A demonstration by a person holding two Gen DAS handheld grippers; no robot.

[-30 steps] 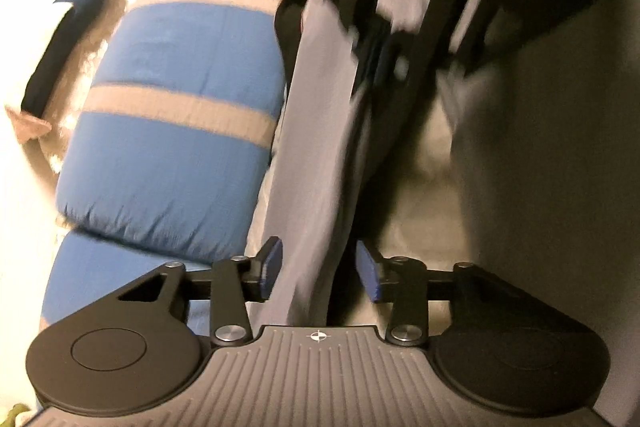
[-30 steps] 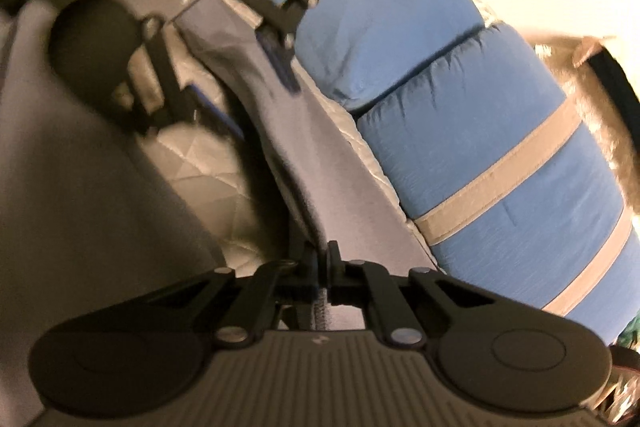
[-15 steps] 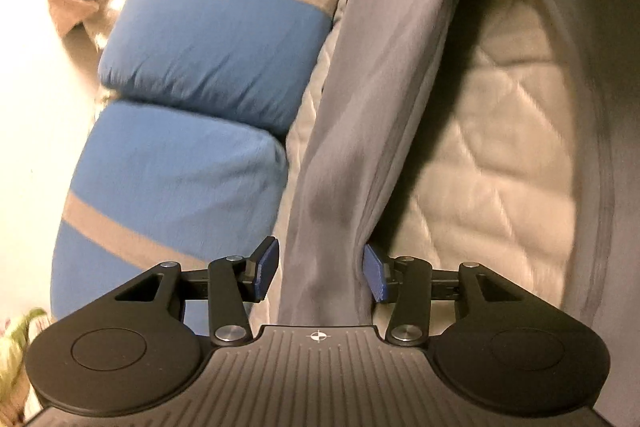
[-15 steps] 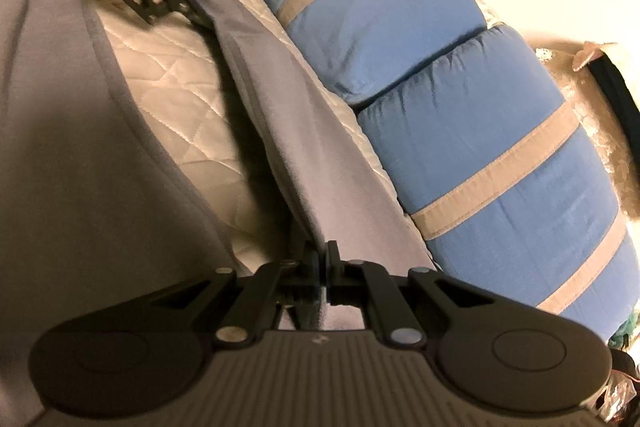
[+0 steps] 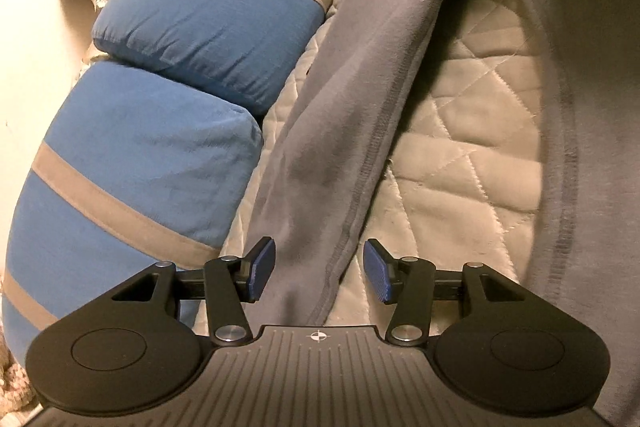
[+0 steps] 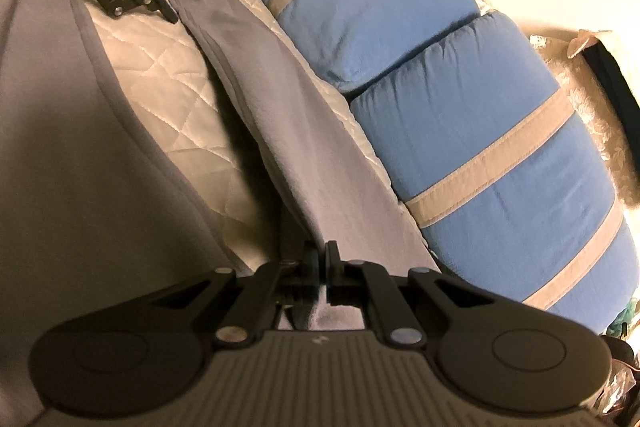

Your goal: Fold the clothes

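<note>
Spanning the quilted bed (image 5: 460, 163), grey garment (image 5: 344, 131) unfolded: right gripper (image 6: 322, 261) clamps one end; left gripper (image 5: 319, 269) gapes astride the other.

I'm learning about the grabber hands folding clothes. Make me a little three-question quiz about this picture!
1. True or false: the right gripper has its fingers pinched shut on the grey garment.
2. Multiple choice: what lies beside the garment along the quilted mattress? A) a red blanket B) blue pillows with grey stripes C) a wooden box
3. Fill in: the left gripper's fingers are ____, with the cloth running between them.

Key: 1 true. 2 B, the blue pillows. 3 open.
</note>
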